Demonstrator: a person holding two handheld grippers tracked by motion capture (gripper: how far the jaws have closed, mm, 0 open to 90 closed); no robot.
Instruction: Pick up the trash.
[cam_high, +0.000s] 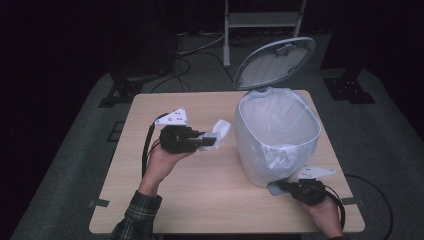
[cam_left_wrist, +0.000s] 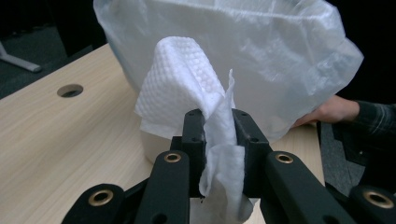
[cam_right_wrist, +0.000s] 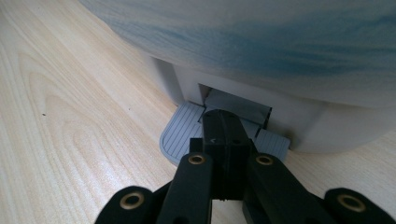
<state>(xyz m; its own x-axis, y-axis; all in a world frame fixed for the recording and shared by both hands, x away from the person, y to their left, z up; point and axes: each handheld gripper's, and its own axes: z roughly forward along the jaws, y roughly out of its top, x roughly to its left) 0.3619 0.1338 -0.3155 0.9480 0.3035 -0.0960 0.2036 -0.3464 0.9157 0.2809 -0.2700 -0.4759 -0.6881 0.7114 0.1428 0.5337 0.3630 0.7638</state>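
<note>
A white pedal bin (cam_high: 250, 150) lined with a clear bag (cam_left_wrist: 289, 56) stands on the right half of the table, its lid (cam_high: 276, 62) tilted up at the back. My left gripper (cam_high: 212, 140) hovers just left of the bin, shut on a crumpled white paper towel (cam_high: 220, 130). In the left gripper view the towel (cam_left_wrist: 182, 79) bulges above the gripper (cam_left_wrist: 218, 116) and hangs down between the jaws. My right gripper (cam_high: 287, 186) is shut, with nothing between its jaws. Its tip (cam_right_wrist: 224, 120) rests on the grey ribbed pedal (cam_right_wrist: 180, 133) at the bin's base (cam_right_wrist: 299, 126).
The light wooden table (cam_high: 200, 200) has a round cable hole (cam_left_wrist: 70, 90) at its far left. A white metal stand (cam_high: 260, 20) and cables lie on the dark floor behind. The person's right hand (cam_left_wrist: 331, 109) sits beside the bin.
</note>
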